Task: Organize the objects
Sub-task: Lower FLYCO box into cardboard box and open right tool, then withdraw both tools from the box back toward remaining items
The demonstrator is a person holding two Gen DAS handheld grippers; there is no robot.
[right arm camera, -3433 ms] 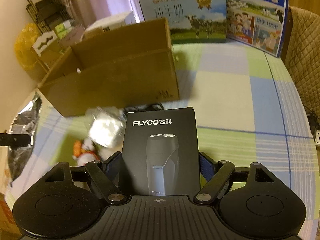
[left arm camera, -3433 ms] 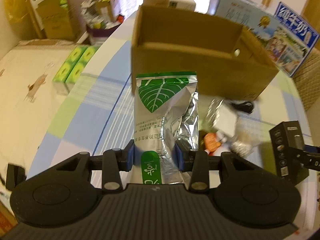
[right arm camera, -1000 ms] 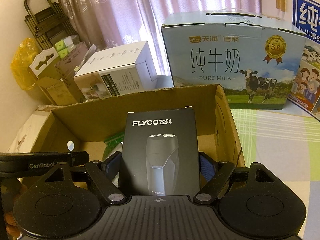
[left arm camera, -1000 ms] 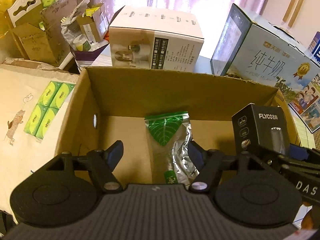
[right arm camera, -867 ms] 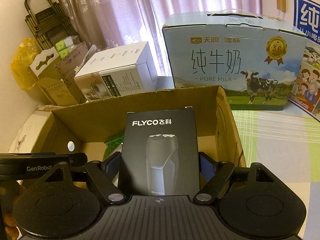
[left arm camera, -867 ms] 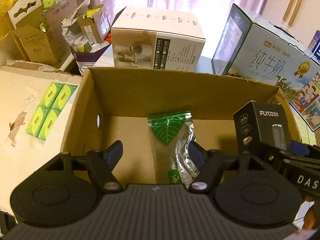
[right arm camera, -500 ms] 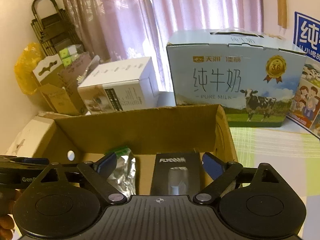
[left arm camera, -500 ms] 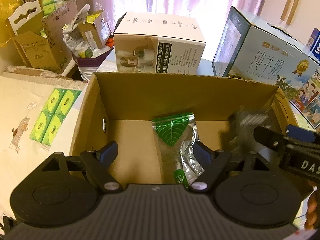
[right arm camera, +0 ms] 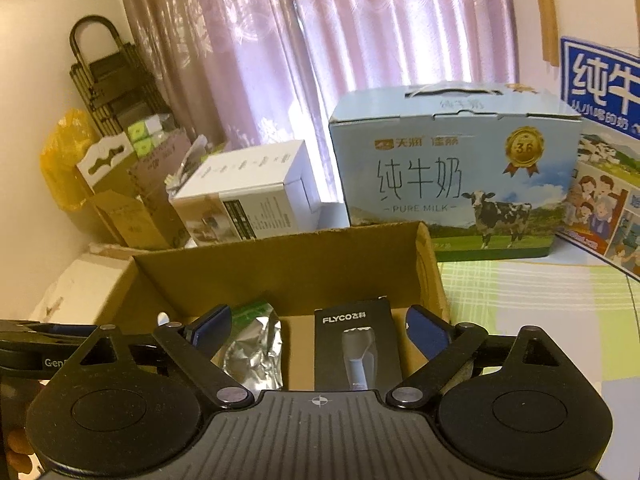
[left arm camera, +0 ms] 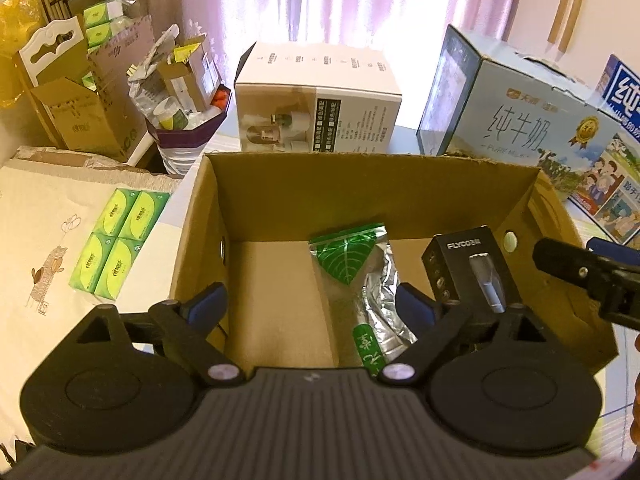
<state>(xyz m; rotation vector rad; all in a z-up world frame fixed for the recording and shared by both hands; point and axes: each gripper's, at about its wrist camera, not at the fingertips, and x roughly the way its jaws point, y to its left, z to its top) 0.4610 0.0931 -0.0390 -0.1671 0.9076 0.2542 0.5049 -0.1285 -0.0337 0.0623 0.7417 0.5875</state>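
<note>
An open cardboard box (left arm camera: 372, 184) stands on the table. Inside lie a silver and green foil pouch (left arm camera: 360, 280) and a black FLYCO shaver box (left arm camera: 472, 272), side by side. My left gripper (left arm camera: 310, 304) is open and empty above the box's near edge. My right gripper (right arm camera: 318, 326) is open and empty above the same box (right arm camera: 280, 264); the pouch (right arm camera: 252, 348) and the shaver box (right arm camera: 354, 344) show below it. Part of the right gripper also shows at the right of the left wrist view (left arm camera: 584, 272).
A white carton (left arm camera: 316, 100) and a blue milk carton (left arm camera: 520, 120) stand behind the box. Green tissue packs (left arm camera: 120, 236) lie on a cream surface at the left. Cluttered cartons (left arm camera: 88, 100) fill the back left. The checked tablecloth (right arm camera: 540, 312) extends right.
The right gripper opened and let go of the shaver box, which now lies in the cardboard box beside the pouch. Both grippers have risen and pulled back a little.
</note>
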